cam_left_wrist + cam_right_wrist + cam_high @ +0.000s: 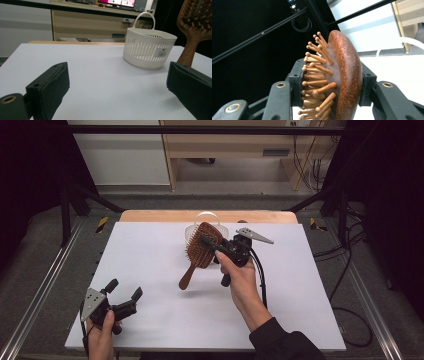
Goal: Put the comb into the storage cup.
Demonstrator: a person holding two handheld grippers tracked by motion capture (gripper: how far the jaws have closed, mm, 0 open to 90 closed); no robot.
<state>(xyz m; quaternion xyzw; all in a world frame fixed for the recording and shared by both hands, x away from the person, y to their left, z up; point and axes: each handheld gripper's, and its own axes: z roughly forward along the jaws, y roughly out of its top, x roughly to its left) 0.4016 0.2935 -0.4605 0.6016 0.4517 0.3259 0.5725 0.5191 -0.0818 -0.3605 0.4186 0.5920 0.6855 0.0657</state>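
- High view puts the wooden hairbrush [201, 251] in the air over the middle of the worktop [150, 270], bristles toward the camera, handle slanting down and left; its head overlaps the white basket [192, 231] behind it
- Right gripper view shows the right gripper [331, 82] clamped across the brush head, one pad on the bristle side, the other on the smooth back
- Left gripper [123, 290] sits low at the near left corner, well apart from the brush; its jaws stand wide with nothing between them
- Judgement: the brush is picked up and carried near the basket; dropping it in and letting go looks like what remains
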